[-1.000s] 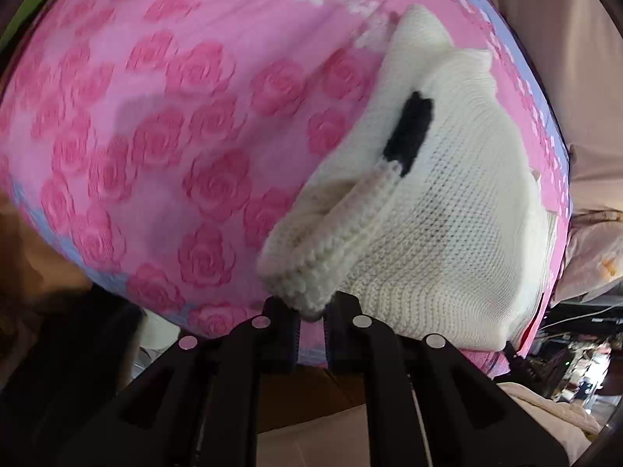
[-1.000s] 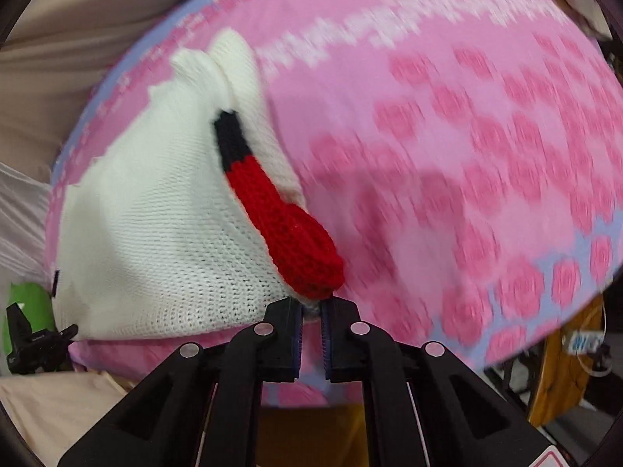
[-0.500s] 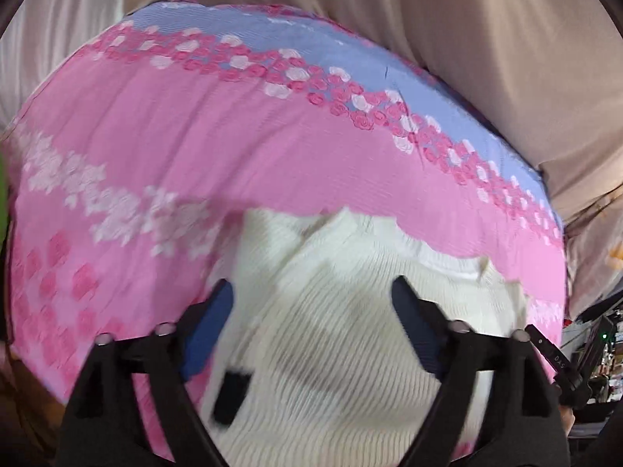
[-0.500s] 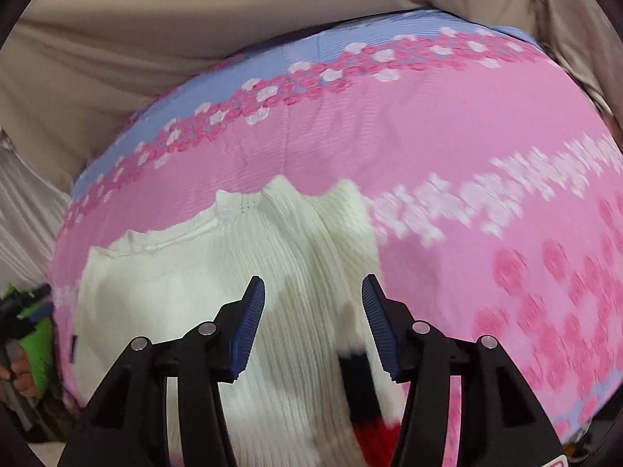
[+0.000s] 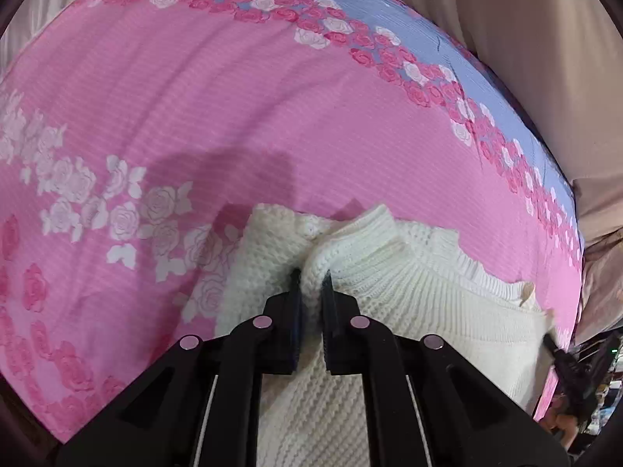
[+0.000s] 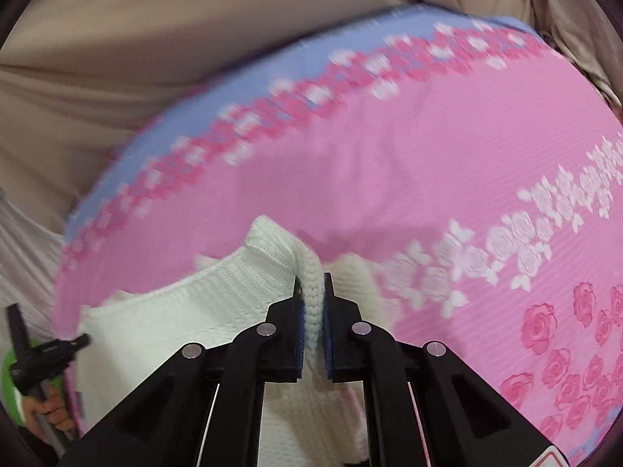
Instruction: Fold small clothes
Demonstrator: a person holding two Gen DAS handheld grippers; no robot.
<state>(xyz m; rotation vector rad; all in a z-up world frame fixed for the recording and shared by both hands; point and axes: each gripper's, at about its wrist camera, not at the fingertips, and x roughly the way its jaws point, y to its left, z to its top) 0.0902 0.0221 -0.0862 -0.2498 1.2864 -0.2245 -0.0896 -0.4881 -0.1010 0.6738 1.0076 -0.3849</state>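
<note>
A small cream knit sweater [image 5: 409, 303] lies on a pink rose-patterned sheet [image 5: 233, 97], its ribbed collar toward the far side. My left gripper [image 5: 310, 278] is shut on a bunched fold of the sweater at its left shoulder. In the right wrist view the same sweater [image 6: 218, 311] shows, and my right gripper [image 6: 311, 282] is shut on a raised ridge of knit at its right shoulder. The sleeves are hidden under the grippers.
The sheet [image 6: 447, 148] has a blue border with roses along its far edge. Beige fabric [image 6: 155, 39] lies beyond it. The other hand-held gripper and a hand show at the left edge of the right wrist view [image 6: 39, 354].
Both grippers held the sleeve cuffs, then opened and moved over the sweater toward the collar. Now both have shut on the knit at the shoulders.
</note>
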